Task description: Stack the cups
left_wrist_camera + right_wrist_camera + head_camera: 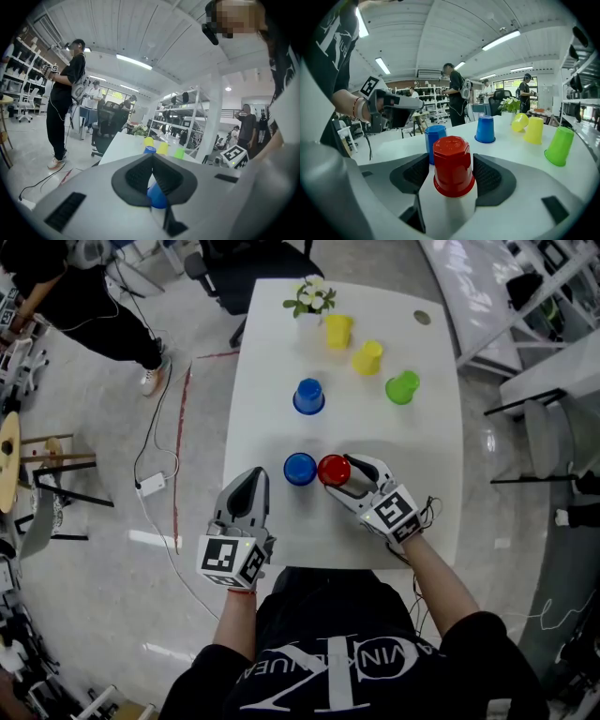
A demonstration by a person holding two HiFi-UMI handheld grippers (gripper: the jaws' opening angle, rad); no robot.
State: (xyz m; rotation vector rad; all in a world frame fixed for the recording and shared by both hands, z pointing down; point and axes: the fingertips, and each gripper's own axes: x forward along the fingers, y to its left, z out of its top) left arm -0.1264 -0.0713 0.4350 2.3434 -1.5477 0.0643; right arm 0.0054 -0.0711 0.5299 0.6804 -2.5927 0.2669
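Note:
A red cup (333, 469) (452, 164) stands upside down on the white table (422, 446), near its front. My right gripper (345, 476) (450, 174) is open around it, with a pad on each side and thin gaps showing. A blue cup (299, 468) (435, 136) (157, 194) stands just left of the red one. Another blue cup (308, 396) (485, 129) is upside down at mid table. Two yellow cups (337, 330) (367, 357) and a green cup (402, 387) (559, 146) are farther back. My left gripper (251, 482) (152, 159) is shut and empty at the table's front left.
A small pot of white flowers (310, 301) stands at the table's far end beside the yellow cups. A person (84, 306) stands on the floor to the far left, with cables and stands nearby. The table's left edge runs right beside my left gripper.

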